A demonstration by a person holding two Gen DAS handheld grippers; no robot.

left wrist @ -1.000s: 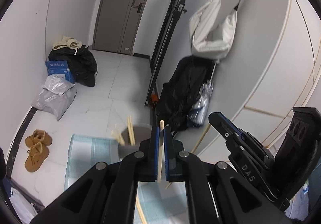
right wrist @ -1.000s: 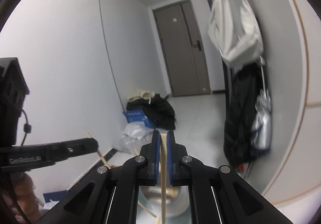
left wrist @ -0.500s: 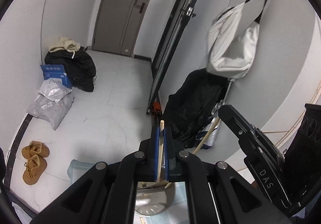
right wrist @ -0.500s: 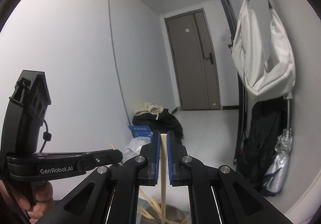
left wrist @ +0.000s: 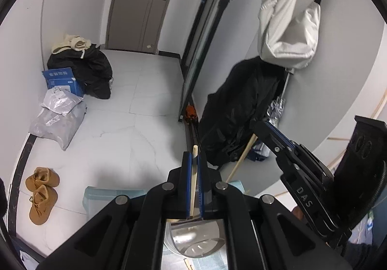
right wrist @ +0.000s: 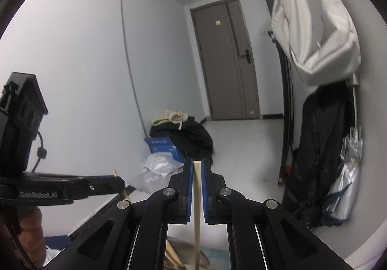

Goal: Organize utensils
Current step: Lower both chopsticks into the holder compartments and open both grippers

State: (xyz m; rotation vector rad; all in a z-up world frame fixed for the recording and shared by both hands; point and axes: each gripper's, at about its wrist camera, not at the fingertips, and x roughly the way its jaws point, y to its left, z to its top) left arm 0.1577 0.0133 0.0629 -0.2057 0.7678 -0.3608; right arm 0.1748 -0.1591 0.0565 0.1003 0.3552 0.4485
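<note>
While each claw pinches one chopstick, the metal cup (left wrist: 193, 238) sits just below both, on a pale blue mat (left wrist: 96, 195) that lies under the cup.

Wooden chopsticks like these are likely light, stiff and thin, and a little slick against flat pads, so a stick can pivot or slide if taken near one end. The surer hold is near the upper third, leaving a long free end to steer down into the cup. They are not fragile, though a thin stick could snap under a sideways load against the cup's rim.

The left claw (left wrist: 194, 161) is closed to a narrow gap on its chopstick (left wrist: 192, 187), which stands nearly upright between the blue pads (left wrist: 187, 173); its top pokes just above the fingertips and its lower end reaches toward the cup's mouth. The right claw (right wrist: 197, 166) is likewise nearly closed on a second chopstick (right wrist: 197, 216), whose top is level with the fingertips and whose shaft runs straight down toward the cup. In the right wrist view, more sticks (right wrist: 173, 258) lean inside the cup, just left of the held one.

From the left wrist view the right claw is above and right of the cup, its stick slanting down toward the rim. My judgement is that both sticks are poised for dropping into the cup.
</note>
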